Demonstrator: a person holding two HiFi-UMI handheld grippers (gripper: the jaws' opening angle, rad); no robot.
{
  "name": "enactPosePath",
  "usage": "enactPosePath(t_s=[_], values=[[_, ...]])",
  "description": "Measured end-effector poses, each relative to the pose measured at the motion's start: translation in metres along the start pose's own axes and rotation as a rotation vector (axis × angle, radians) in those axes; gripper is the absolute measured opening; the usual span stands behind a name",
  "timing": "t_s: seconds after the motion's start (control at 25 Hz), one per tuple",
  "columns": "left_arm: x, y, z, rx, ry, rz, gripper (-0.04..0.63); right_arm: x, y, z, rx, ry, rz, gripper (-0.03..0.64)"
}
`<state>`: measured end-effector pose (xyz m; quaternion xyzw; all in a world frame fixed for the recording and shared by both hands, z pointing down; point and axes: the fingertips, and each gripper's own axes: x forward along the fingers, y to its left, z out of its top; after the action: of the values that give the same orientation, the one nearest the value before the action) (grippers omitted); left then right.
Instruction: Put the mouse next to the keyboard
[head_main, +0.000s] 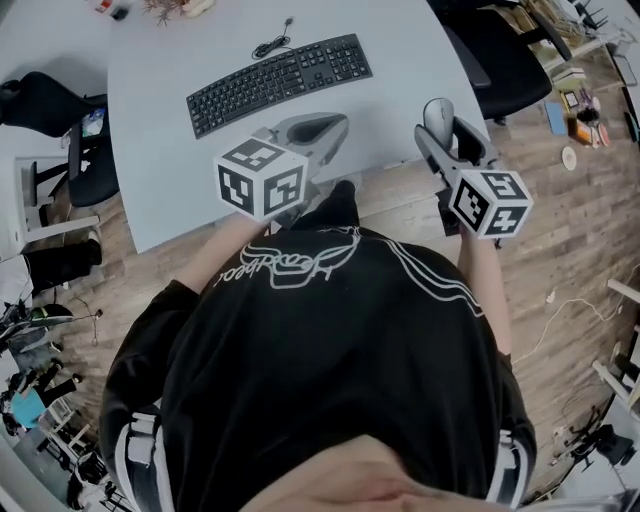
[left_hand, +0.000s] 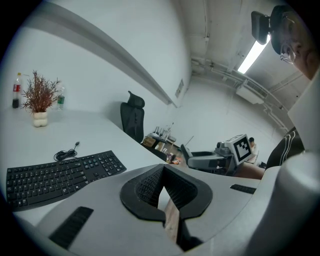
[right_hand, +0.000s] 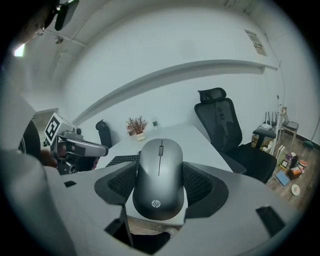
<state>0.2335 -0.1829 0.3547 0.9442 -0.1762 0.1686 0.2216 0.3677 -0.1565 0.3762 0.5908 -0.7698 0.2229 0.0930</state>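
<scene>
A black keyboard lies on the pale grey table, its cable coiled behind it. My right gripper is shut on a dark grey mouse and holds it over the table's near right edge, to the right of the keyboard. In the right gripper view the mouse sits lengthwise between the ribbed pads; the keyboard shows far left behind it. My left gripper hovers just in front of the keyboard, shut with nothing in it. Its tips meet in the left gripper view, with the keyboard to their left.
A potted dry plant and bottles stand at the table's far end. Black office chairs stand at the right and left. The table's front edge runs just below both grippers, with wooden floor beyond it.
</scene>
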Motion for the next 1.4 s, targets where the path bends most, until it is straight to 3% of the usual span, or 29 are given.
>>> enactPosePath(t_s=[0.68, 1.4], values=[[0.065, 0.063, 0.039, -0.003, 0.062, -0.033, 0.008, 0.064, -0.057, 0.03, 0.036, 0.031, -0.037, 0.277], [0.082, 0.11, 0.026, -0.077, 0.082, -0.008, 0.008, 0.137, -0.077, 0.034, 0.01, 0.109, -0.022, 0.278]])
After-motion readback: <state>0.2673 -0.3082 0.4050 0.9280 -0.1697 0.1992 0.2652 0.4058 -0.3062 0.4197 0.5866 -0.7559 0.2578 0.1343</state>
